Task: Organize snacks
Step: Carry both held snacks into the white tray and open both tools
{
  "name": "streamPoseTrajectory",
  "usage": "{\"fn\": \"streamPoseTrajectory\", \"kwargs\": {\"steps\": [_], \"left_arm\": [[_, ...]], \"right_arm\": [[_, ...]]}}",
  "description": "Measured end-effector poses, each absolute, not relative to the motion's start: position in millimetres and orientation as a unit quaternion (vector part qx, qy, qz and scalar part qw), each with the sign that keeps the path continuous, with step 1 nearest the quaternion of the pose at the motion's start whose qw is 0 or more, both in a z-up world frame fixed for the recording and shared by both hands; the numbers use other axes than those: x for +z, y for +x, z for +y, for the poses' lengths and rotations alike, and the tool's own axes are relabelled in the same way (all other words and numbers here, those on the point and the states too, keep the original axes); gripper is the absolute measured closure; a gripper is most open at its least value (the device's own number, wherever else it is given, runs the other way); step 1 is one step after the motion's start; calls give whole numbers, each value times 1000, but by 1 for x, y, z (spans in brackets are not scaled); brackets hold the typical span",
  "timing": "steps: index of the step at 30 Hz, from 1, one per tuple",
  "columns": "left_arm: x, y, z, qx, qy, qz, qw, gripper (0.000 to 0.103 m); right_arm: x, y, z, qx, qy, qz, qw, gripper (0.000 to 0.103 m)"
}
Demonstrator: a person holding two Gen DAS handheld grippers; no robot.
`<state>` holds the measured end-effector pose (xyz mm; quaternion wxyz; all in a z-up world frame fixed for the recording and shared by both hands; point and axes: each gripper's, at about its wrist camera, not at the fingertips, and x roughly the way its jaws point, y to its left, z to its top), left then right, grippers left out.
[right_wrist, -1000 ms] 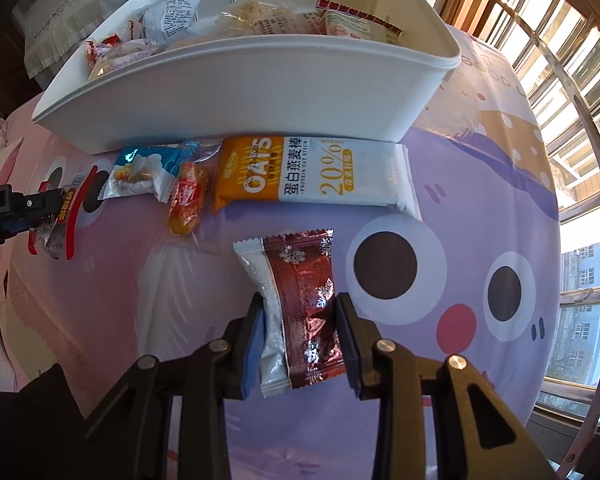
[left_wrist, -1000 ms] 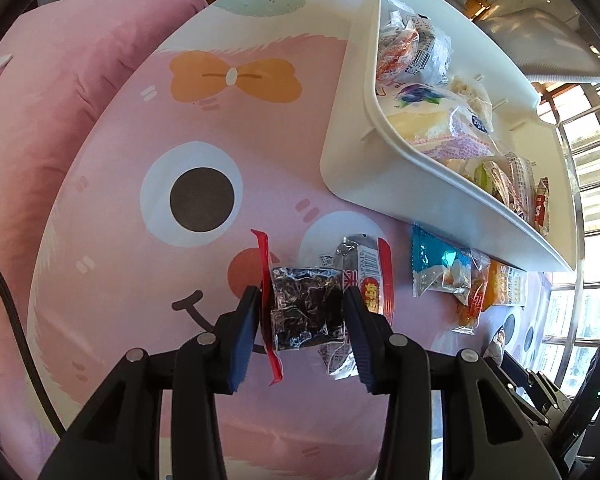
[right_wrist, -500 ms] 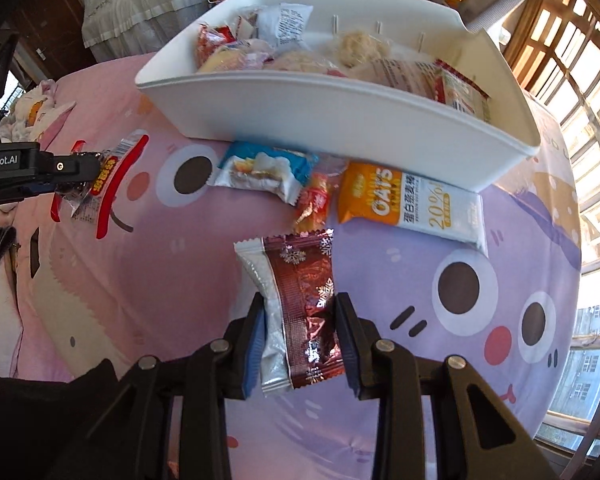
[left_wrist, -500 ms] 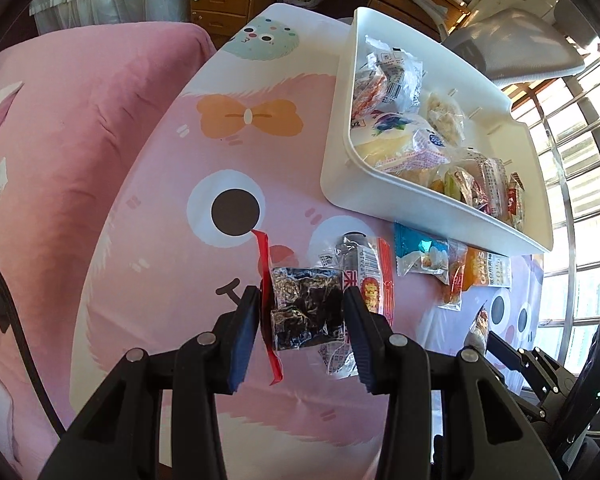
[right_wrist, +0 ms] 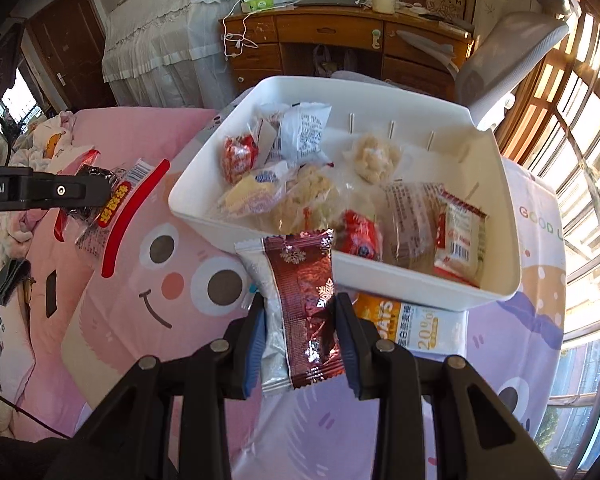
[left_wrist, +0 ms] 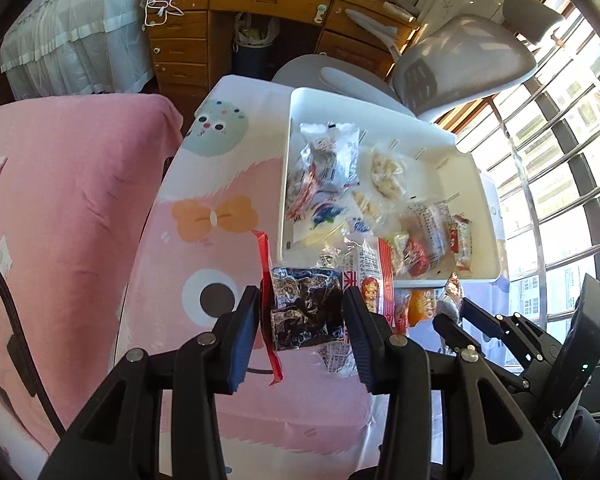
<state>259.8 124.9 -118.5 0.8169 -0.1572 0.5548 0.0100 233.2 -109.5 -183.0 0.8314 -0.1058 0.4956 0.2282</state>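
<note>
My left gripper point(left_wrist: 302, 316) is shut on a red-edged clear snack packet point(left_wrist: 306, 308) with dark contents, held high above the table, short of the white bin point(left_wrist: 480, 184). The left gripper also shows in the right wrist view point(right_wrist: 96, 194), holding that packet point(right_wrist: 116, 208). My right gripper point(right_wrist: 300, 320) is shut on a maroon snowflake wrapper point(right_wrist: 304, 304), held above the near wall of the white bin point(right_wrist: 400, 288). The bin holds several wrapped snacks. An orange-and-white oats bar point(right_wrist: 412, 322) lies on the cloth in front of the bin.
The table wears a pink and purple cartoon cloth point(right_wrist: 140, 300). A grey office chair point(left_wrist: 460, 64) and a wooden desk point(left_wrist: 268, 4) stand behind the table. A pink bed point(left_wrist: 60, 200) lies to the left. Barred windows point(right_wrist: 580, 120) run along the right.
Both grippers have risen with their packets and tilted, so the bin's inside now shows from above. The right gripper has moved toward the bin's near wall.
</note>
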Motion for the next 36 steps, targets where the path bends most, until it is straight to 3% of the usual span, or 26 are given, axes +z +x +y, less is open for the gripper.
{"fn": "streamPoseTrajectory", "kwargs": {"steps": [13, 26, 28, 29, 36], "left_arm": [[-73, 331, 99, -57, -90, 529, 842, 62], [-96, 383, 58, -131, -69, 537, 830, 61], [-97, 385, 54, -138, -65, 534, 831, 44], [-98, 385, 52, -139, -63, 534, 832, 41], [-99, 381, 48, -143, -57, 544, 825, 36]], "right_arm": [[-155, 293, -123, 184, -72, 468, 862, 69], [-168, 320, -152, 122, 29, 493, 861, 68], [-174, 323, -160, 108, 62, 508, 852, 63], [-177, 323, -163, 100, 74, 512, 850, 62], [-177, 317, -180, 67, 107, 515, 848, 48]]}}
